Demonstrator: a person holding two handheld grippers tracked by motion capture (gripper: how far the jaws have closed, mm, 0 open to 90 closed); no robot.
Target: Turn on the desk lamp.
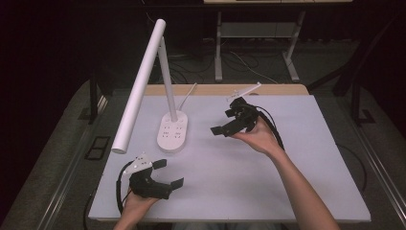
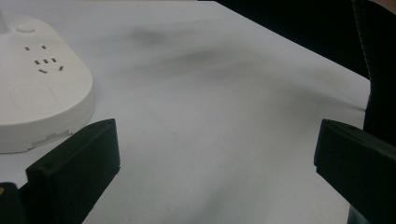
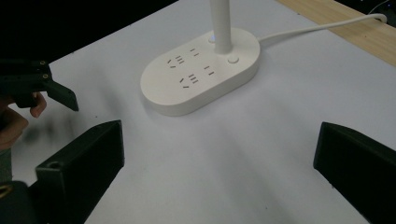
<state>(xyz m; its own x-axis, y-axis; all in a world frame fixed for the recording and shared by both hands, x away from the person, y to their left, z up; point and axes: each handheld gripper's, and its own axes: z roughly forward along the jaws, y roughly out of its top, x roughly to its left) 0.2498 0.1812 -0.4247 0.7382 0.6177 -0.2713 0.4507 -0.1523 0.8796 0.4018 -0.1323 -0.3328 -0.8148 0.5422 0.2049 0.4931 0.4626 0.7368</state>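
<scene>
A white desk lamp stands left of the table's middle. Its oval base (image 1: 172, 132) carries socket holes, and its long tubular head (image 1: 139, 86) slopes down toward the left front. My left gripper (image 1: 169, 173) hovers open near the front left, right of and in front of the base (image 2: 37, 93), with nothing between its fingers (image 2: 74, 168). My right gripper (image 1: 222, 121) is held open right of the base (image 3: 201, 74) and points toward it, its fingers (image 3: 79, 168) wide apart and empty.
The lamp's white cable (image 3: 322, 28) runs back over the table's wooden rear edge (image 1: 215, 89). A thin white rod (image 1: 246, 90) lies near that edge. The white tabletop (image 1: 287, 167) is bordered by dark floor and a metal stand (image 1: 258, 38) behind.
</scene>
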